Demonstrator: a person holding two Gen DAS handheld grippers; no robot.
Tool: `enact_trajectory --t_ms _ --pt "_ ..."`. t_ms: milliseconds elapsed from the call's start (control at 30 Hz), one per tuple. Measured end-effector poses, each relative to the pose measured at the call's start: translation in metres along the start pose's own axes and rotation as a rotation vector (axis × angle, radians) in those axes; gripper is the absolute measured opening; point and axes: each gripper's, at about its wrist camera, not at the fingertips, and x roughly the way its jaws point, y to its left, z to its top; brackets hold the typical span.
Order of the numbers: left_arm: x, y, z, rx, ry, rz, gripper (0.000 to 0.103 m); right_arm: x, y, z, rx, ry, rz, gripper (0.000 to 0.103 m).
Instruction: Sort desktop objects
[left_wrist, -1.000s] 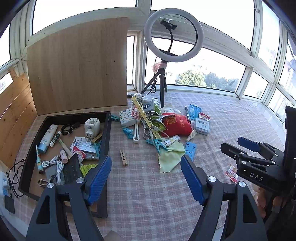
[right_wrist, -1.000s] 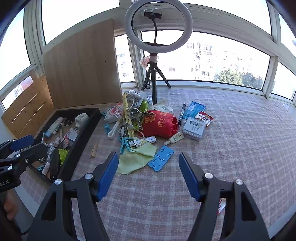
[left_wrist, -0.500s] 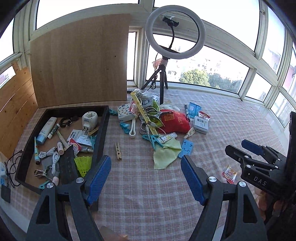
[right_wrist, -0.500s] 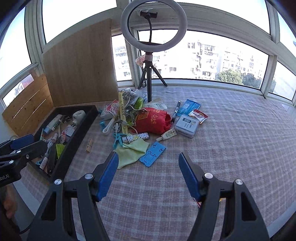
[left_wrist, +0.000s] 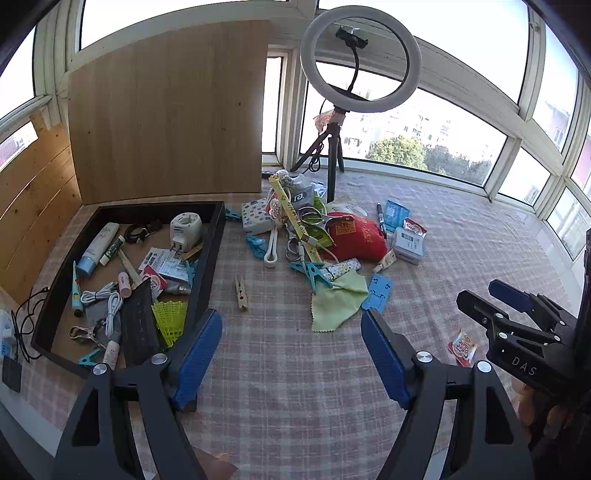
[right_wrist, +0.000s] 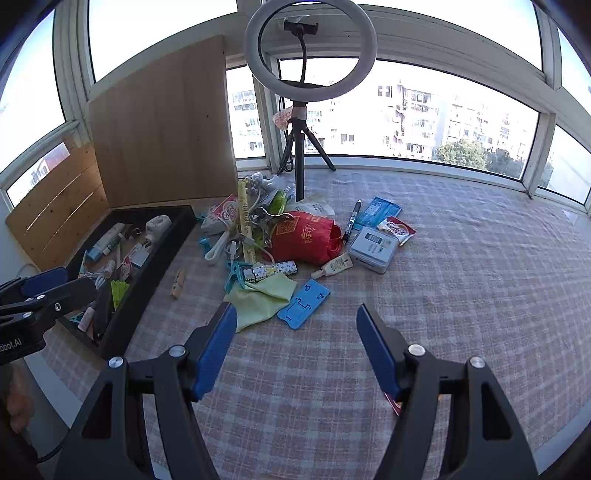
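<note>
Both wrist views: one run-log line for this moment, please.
left gripper: open, empty | right gripper: open, empty | black rectangular tray: part-filled | red fabric pouch: on checked tablecloth

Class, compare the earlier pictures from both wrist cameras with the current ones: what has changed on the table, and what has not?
Nothing was taken hold of or let go. Both views shifted a little, so the pile sits slightly differently in frame, but no object moved. The left tool and right tool stay open and empty. The wooden clothespin, green cloth and blue phone stand lie as before, and the black tray is unchanged.
</note>
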Motion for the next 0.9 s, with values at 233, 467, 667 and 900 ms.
enact_trajectory --t_ms 233,467,667,900 --pt "-0.011 0.002 0.004 0.022 -0.056 0.044 0.077 0.003 0.004 0.001 -0.008 0.001 0.006 0.066" --pt "-0.004 0.011 0.003 -0.008 -0.008 0.089 0.077 0.003 0.010 0.001 -0.014 0.003 0.007 0.066" --pt "-0.012 0.011 0.005 -0.008 -0.043 0.151 0.102 0.004 0.015 0.000 -0.030 0.000 -0.007 0.066" --pt "-0.006 0.014 0.004 -0.016 -0.011 0.138 0.102 0.006 0.016 0.001 -0.027 0.003 -0.001 0.066"
